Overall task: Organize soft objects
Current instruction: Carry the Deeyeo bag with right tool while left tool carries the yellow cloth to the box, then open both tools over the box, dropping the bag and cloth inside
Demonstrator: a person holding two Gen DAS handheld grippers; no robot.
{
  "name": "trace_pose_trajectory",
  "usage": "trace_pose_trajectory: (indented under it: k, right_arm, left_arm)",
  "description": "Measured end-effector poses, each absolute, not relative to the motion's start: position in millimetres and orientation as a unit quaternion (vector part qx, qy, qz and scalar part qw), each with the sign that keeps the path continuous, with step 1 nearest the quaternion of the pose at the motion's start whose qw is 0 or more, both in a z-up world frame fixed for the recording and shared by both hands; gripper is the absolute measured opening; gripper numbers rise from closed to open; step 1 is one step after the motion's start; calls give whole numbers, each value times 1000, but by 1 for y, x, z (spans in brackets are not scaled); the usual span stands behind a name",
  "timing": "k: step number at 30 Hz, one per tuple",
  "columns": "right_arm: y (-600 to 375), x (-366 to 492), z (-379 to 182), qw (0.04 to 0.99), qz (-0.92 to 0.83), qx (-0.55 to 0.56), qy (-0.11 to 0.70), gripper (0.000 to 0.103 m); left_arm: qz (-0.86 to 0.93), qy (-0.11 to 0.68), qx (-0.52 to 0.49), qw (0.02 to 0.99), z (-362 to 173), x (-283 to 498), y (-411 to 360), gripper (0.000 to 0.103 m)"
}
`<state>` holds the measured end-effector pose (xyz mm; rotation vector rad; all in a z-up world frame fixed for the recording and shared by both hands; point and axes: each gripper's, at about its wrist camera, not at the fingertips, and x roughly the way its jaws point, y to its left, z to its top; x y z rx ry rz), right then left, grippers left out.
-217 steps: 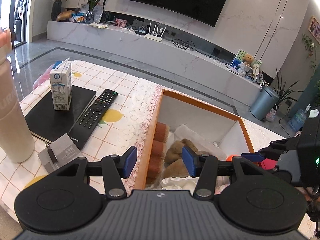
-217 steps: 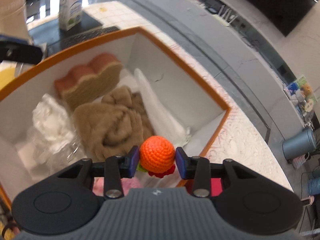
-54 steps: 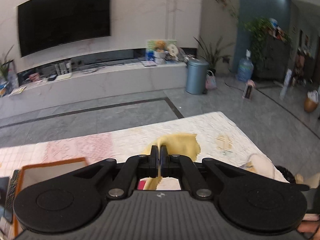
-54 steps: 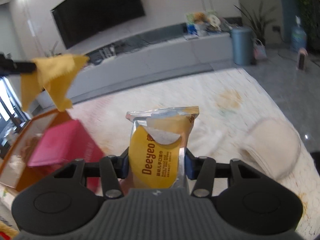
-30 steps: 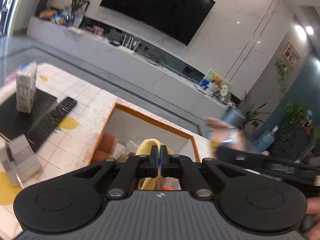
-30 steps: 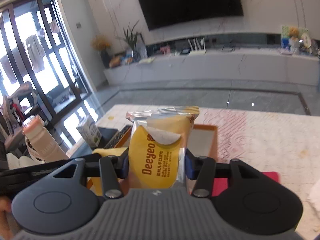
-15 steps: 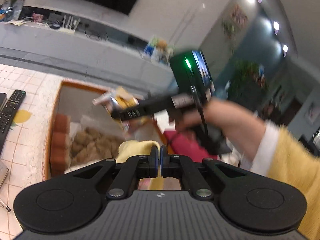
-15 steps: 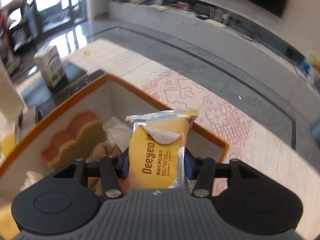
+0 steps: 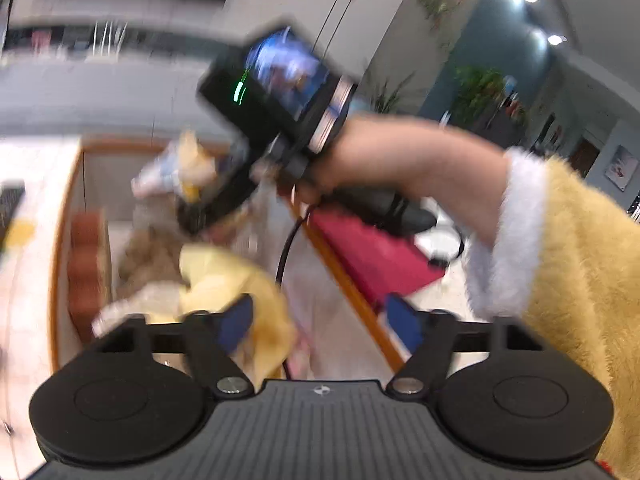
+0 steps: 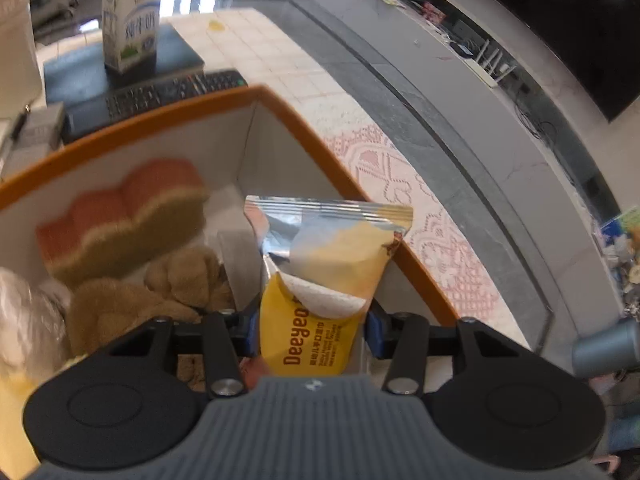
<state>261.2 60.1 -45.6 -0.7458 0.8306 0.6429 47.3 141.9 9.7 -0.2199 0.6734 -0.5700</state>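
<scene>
- The left gripper [image 9: 320, 320] has its jaws spread wide with nothing between them; the yellow cloth [image 9: 236, 280] lies in the box [image 9: 340, 276] at its left finger.
- The right gripper [image 10: 310, 330] clamps a snack packet [image 10: 320, 280] above the box interior, beside a brown plush toy [image 10: 160, 292] and a sponge [image 10: 120, 216].

Home living room: wall television [image 10: 560, 12], remote [image 10: 172, 92].

left gripper [image 9: 320, 320]: jaws spread wide, nothing between | right gripper [image 10: 310, 330]: jaws parted | right hand [image 9: 384, 164]: wrapped round handle
</scene>
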Motion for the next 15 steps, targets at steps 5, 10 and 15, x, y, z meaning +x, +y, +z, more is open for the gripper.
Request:
trace_pose_trajectory:
  k: [5, 10, 15]
  right_arm:
    - [46, 268, -31, 823, 281, -271, 412, 60]
    - [36, 256, -12, 855, 252, -247, 381, 71]
    - [8, 233, 24, 887, 238, -222, 327, 76]
  left_arm:
    - [-246, 324, -137, 903, 16, 45, 148, 91]
    - [-162, 341, -103, 920, 14, 48, 144, 91]
    - [-127, 340, -55, 930, 21, 42, 134, 85]
